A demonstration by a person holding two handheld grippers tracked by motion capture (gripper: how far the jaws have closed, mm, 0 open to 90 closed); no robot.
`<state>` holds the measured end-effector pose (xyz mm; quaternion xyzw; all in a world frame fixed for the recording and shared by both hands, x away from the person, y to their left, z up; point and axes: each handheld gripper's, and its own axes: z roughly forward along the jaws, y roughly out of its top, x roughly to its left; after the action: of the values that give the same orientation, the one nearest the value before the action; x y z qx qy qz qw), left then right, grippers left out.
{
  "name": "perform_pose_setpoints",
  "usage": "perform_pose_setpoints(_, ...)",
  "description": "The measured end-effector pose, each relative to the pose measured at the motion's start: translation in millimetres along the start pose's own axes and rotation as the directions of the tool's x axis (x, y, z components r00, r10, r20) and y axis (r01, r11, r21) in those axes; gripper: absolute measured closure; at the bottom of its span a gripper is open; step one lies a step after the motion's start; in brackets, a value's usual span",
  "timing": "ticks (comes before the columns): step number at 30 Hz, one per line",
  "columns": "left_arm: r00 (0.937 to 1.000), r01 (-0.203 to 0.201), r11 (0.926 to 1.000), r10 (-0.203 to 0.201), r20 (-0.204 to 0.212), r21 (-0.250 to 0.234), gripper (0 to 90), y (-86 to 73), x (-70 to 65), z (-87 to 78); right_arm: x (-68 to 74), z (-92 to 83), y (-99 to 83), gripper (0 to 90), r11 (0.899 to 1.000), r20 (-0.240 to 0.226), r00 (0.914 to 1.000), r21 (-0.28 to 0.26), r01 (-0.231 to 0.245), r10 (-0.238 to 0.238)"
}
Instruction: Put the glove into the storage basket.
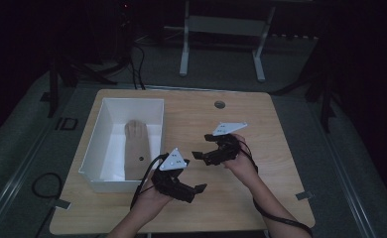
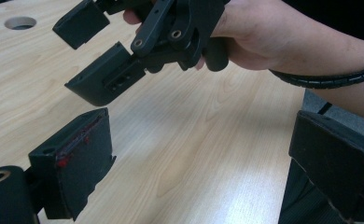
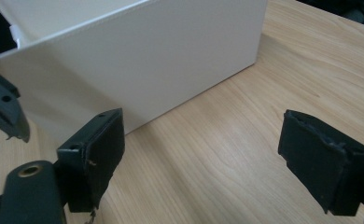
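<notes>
A wooden desk [image 1: 261, 129] carries a white box [image 1: 157, 106] on its left half. Inside the box lies a brown, hand-shaped wooden piece [image 1: 135, 148], flat on the bottom, its finger end pointing away from the person. Just right of the box, the left gripper [image 1: 194, 191] hovers near the desk's front edge, its fingers [image 2: 73, 163] spread wide and empty. The right gripper [image 1: 201, 156] hangs close beside it, pointing toward the box, its fingers [image 3: 96, 149] likewise wide apart, holding nothing.
</notes>
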<state>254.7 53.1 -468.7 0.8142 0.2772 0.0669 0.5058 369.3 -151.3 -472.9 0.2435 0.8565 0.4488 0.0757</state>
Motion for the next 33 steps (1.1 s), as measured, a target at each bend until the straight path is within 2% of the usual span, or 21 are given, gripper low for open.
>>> perform_pose_setpoints(6, 0.9994, -0.007, 0.9999, 0.006, 0.035, 0.011, 6.5, -6.9, -6.4, 12.6, -2.9, 2.1, -20.2, 14.6, 1.0, -0.02, 0.9997, 0.007, -0.014, 0.014)
perform_pose_setpoints(16, 0.9982, -0.021, 0.9986, 0.019, 0.057, 0.048, 6.5, -26.7, -12.5, 38.2, -6.5, 5.5, -49.7, 14.6, 0.999, -0.029, 0.9985, 0.031, -0.044, 0.045)
perform_pose_setpoints(20, 0.9986, -0.035, 0.9967, 0.032, 0.043, 0.073, 6.5, -35.6, -11.8, 47.6, -11.9, 5.3, -64.3, 14.7, 0.999, -0.022, 0.9985, 0.022, -0.049, 0.05)
perform_pose_setpoints(24, 0.9989, -0.035, 0.9951, 0.032, 0.034, 0.092, 6.5, -43.0, -8.9, 56.1, -16.9, 5.2, -74.4, 14.7, 0.999, 0.006, 0.9989, 0.004, -0.046, 0.046)
perform_pose_setpoints(33, 0.9996, -0.019, 0.9955, 0.016, 0.025, 0.093, 6.5, -59.4, -2.3, 67.2, -20.9, 8.2, -93.7, 14.7, 0.997, -0.003, 0.9979, 0.036, -0.064, 0.064)
